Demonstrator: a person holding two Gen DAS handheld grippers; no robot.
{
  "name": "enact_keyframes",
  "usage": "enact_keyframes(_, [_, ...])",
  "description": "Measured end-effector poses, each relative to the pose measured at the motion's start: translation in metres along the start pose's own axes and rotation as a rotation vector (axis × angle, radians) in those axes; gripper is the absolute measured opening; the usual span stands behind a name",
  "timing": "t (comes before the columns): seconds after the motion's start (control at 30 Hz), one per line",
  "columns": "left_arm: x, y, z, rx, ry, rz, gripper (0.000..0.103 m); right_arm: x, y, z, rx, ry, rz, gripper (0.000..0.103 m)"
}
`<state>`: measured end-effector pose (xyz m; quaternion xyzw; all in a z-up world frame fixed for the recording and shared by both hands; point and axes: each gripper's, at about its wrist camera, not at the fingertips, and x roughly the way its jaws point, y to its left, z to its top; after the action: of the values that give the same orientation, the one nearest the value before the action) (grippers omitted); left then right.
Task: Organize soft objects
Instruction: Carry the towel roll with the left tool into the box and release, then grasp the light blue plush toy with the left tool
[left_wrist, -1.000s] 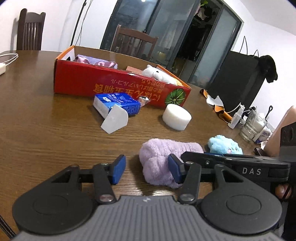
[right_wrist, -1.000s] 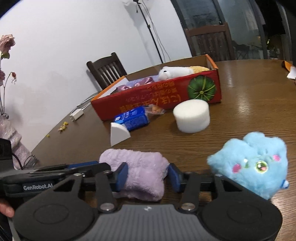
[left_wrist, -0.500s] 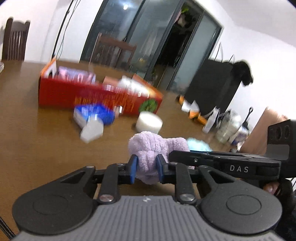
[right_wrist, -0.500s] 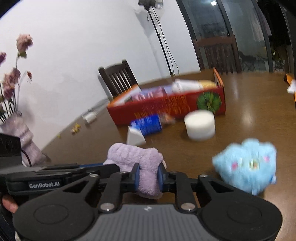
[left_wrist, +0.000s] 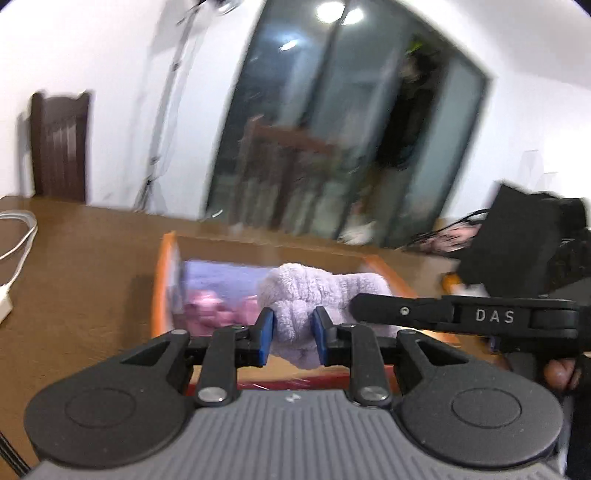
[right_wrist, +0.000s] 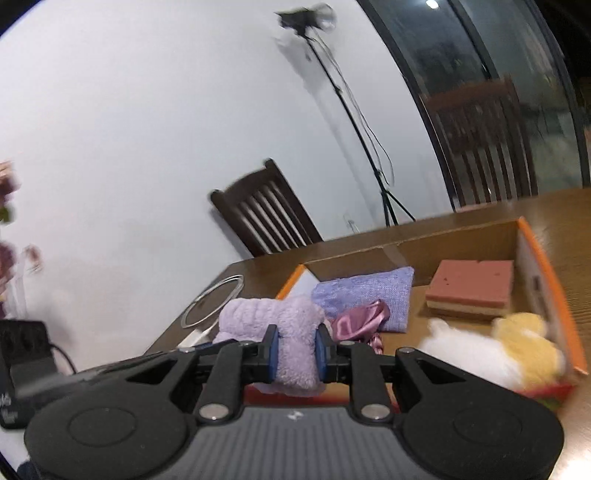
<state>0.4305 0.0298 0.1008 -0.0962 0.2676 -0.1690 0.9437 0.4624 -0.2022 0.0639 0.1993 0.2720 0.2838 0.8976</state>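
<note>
Both grippers are shut on one fluffy lilac towel, one at each end, and hold it in the air over the open red and orange cardboard box. My left gripper pinches one end. My right gripper pinches the other end of the towel. In the right wrist view the box holds a blue-violet cloth, a pink satin scrunchie, a pink and cream sponge and a white and yellow plush toy.
The box stands on a brown wooden table. A white cable lies at the table's left. Dark wooden chairs stand behind the table, and a light stand stands by the wall. Glass doors are at the back.
Both grippers closed on the lilac towel, lifted it off the table and carried it forward over the box. The items in front of the box have dropped out of view.
</note>
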Motion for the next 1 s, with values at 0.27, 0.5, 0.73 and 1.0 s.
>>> enact_keyframes(0.27, [0.022, 0.028, -0.005, -0.004, 0.04, 0.074, 0.067, 0.081, -0.01, -0.015, -0.009, 0.155, -0.069, 0.031])
enact_keyframes(0.5, [-0.014, 0.029, 0.008, 0.018, -0.035, 0.134, 0.069, 0.065, -0.007, -0.008, -0.051, 0.126, -0.092, 0.045])
enact_keyframes(0.73, [-0.068, -0.002, 0.003, 0.074, -0.087, 0.121, 0.078, -0.055, 0.011, 0.016, -0.165, -0.05, -0.13, 0.058])
enact_keyframes(1.0, [-0.133, -0.059, -0.051, 0.17, -0.142, 0.111, 0.091, -0.181, 0.026, -0.026, -0.331, -0.185, -0.223, 0.076])
